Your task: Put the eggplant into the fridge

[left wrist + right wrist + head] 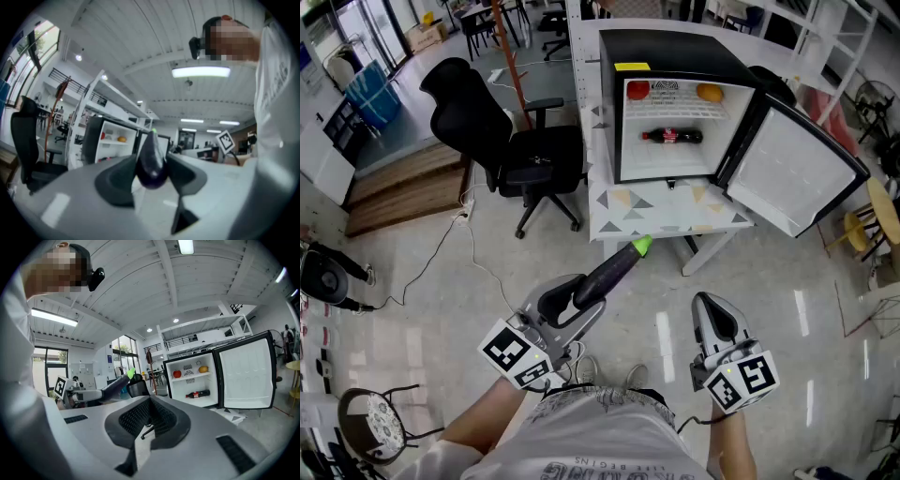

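A dark purple eggplant with a green tip juts forward out of my left gripper, which is shut on its thick end. In the left gripper view the eggplant fills the gap between the two jaws. My right gripper hangs to its right, shut, with nothing between its pads. Ahead stands a small black fridge on a low table, its door swung open to the right. Inside it are a red fruit, an orange fruit and a lying cola bottle.
The fridge sits on a low white table with a patterned top. A black office chair stands left of it, with a cable trailing across the floor. A fan is at the lower left, and a stool at the right.
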Motion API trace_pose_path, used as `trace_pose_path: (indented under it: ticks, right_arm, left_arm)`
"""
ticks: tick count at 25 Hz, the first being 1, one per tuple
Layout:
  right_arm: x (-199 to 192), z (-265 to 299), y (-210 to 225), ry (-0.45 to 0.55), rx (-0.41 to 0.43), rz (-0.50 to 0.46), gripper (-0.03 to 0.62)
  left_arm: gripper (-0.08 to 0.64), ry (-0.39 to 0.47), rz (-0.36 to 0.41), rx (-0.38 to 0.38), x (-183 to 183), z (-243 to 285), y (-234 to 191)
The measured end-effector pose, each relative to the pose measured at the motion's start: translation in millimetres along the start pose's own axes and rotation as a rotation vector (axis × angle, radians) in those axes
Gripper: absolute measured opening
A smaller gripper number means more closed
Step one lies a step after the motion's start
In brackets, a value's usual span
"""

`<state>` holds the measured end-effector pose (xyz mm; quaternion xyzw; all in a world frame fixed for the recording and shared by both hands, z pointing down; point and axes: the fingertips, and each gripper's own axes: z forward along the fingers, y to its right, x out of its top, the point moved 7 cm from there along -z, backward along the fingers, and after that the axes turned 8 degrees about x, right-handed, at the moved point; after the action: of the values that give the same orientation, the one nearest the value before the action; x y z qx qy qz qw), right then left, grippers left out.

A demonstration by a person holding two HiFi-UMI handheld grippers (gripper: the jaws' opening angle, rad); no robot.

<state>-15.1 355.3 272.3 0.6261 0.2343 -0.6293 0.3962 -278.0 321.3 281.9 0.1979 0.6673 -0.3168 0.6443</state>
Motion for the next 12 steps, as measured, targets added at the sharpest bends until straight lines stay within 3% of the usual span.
trace_pose_path:
  ticks: [12]
  right_arm:
    - [0.0,-12.0,23.1,-0.003,0.006,0.004,0.002]
  left_arm:
    - [0.209,-0.005,-0.009,0.03,-10.7,17.0,19.5]
